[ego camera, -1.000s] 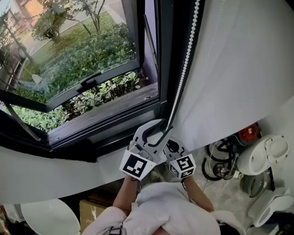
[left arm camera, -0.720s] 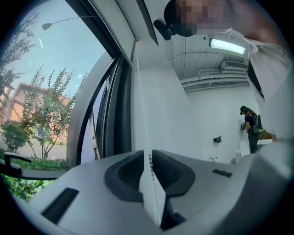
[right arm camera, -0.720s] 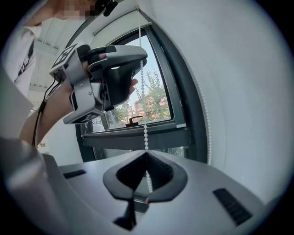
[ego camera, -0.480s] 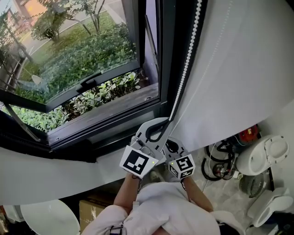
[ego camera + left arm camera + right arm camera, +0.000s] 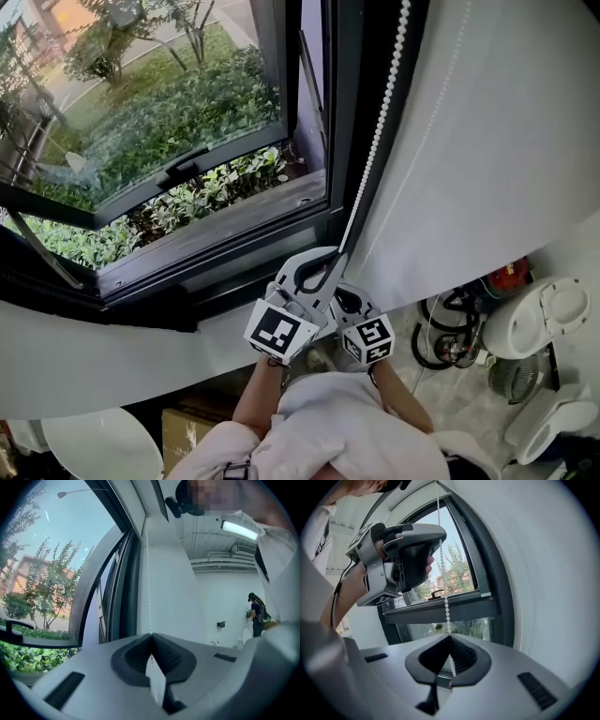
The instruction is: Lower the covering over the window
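The bead chain [image 5: 379, 127] hangs along the dark frame [image 5: 349, 112] at the right side of the window [image 5: 159, 131]. The left gripper [image 5: 325, 264] is the higher one, and its jaws are fully together on the chain. The right gripper [image 5: 348, 301] is just below it, with its jaws also closed on the same chain. The window glass is uncovered, and green bushes [image 5: 178, 98] show outside.

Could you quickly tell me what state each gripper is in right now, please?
Left gripper: shut on the bead chain.
Right gripper: shut on the same bead chain, lower down.
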Demonstrator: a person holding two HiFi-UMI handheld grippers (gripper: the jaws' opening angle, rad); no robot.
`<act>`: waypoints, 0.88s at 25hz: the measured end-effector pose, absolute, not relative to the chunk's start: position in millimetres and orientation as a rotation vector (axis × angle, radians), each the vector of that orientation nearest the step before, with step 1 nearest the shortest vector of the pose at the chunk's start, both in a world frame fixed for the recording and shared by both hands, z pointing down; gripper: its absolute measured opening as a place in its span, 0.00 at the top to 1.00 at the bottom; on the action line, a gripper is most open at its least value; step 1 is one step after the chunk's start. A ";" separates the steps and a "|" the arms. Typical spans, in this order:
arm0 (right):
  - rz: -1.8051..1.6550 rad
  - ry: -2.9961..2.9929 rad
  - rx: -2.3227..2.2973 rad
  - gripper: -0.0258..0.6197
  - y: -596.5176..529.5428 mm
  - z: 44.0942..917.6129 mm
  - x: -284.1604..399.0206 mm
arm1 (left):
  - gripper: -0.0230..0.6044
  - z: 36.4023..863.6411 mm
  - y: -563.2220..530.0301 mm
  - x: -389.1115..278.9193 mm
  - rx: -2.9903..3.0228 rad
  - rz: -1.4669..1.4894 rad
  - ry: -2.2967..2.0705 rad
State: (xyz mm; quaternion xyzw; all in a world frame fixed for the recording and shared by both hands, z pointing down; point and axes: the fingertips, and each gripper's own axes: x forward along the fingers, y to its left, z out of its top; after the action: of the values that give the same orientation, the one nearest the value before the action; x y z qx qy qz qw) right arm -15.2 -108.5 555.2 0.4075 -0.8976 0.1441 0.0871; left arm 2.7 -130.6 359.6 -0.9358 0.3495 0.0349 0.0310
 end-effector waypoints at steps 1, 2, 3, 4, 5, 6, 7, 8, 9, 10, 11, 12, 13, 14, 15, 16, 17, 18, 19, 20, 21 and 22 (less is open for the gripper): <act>0.438 -2.667 1.211 0.97 -107.8 558.3 -14.8 | 0.94 362.8 -130.3 2.9 -2.888 0.105 1.079; 0.445 -2.663 1.210 0.97 -107.5 561.0 -14.6 | 0.94 365.6 -130.1 2.9 -2.893 0.104 1.082; 0.450 -2.661 1.210 0.97 -107.4 563.5 -14.4 | 0.94 368.3 -129.9 2.7 -2.898 0.102 1.084; 0.455 -2.658 1.211 0.97 -107.4 566.0 -14.3 | 0.94 371.3 -129.7 2.4 -2.904 0.097 1.088; 0.459 -2.653 1.211 0.97 -107.5 568.8 -14.3 | 0.94 374.8 -129.5 2.0 -2.912 0.087 1.092; 0.464 -2.645 1.209 0.97 -107.4 571.7 -14.2 | 0.94 378.5 -129.3 1.8 -2.919 0.075 1.097; 0.468 -2.638 1.206 0.96 -107.1 574.6 -14.1 | 0.94 381.9 -129.2 1.6 -2.925 0.064 1.102; 0.473 -2.631 1.203 0.97 -106.6 577.7 -14.1 | 0.94 385.0 -129.2 1.5 -2.927 0.055 1.107; 0.479 -2.625 1.200 0.97 -106.1 580.8 -14.1 | 0.94 388.2 -129.5 1.4 -2.927 0.047 1.111; 0.486 -2.618 1.197 0.96 -105.6 584.2 -14.1 | 0.94 391.9 -129.8 1.2 -2.928 0.039 1.115; 0.494 -2.611 1.193 0.96 -105.0 587.8 -14.0 | 0.94 396.5 -130.0 0.9 -2.932 0.027 1.120; 0.501 -2.603 1.189 0.96 -104.3 591.6 -13.9 | 0.94 401.2 -130.0 0.8 -2.939 0.015 1.124; 0.508 -2.596 1.185 0.96 -103.6 595.4 -13.7 | 0.94 405.0 -129.6 1.0 -2.946 0.004 1.127; 0.513 -2.588 1.180 0.96 -102.8 598.9 -13.5 | 0.94 408.2 -129.0 1.4 -2.952 -0.004 1.128; 0.517 -2.581 1.174 0.96 -101.9 602.1 -13.4 | 0.94 411.1 -128.4 1.6 -2.957 -0.010 1.130; 0.520 -2.574 1.167 0.96 -101.0 605.0 -13.4 | 0.94 414.0 -127.9 1.6 -2.960 -0.015 1.132; 0.522 -2.568 1.161 0.96 -100.1 607.4 -13.7 | 0.94 416.6 -127.4 1.4 -2.962 -0.019 1.136; 0.522 -2.563 1.155 0.96 -99.3 609.5 -14.1 | 0.94 419.0 -127.2 1.0 -2.965 -0.021 1.140; 0.521 -2.558 1.149 0.96 -98.5 611.5 -14.4 | 0.94 421.4 -127.1 0.5 -2.967 -0.023 1.144; 0.517 -2.552 1.143 0.96 -97.9 613.5 -14.6 | 0.94 423.7 -127.2 0.2 -2.969 -0.024 1.149; 0.510 -2.545 1.139 0.96 -97.2 615.3 -14.5 | 0.94 425.9 -127.5 -0.1 -2.971 -0.025 1.154; 0.502 -2.539 1.136 0.96 -96.6 616.9 -14.1 | 0.94 428.2 -127.7 -0.3 -2.974 -0.024 1.159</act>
State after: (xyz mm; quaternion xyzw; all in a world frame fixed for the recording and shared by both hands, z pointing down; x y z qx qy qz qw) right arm -14.1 -96.6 616.9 0.3969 -0.8872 0.1754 0.1567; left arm -0.3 -127.7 428.2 -0.9315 0.3629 -0.0076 -0.0249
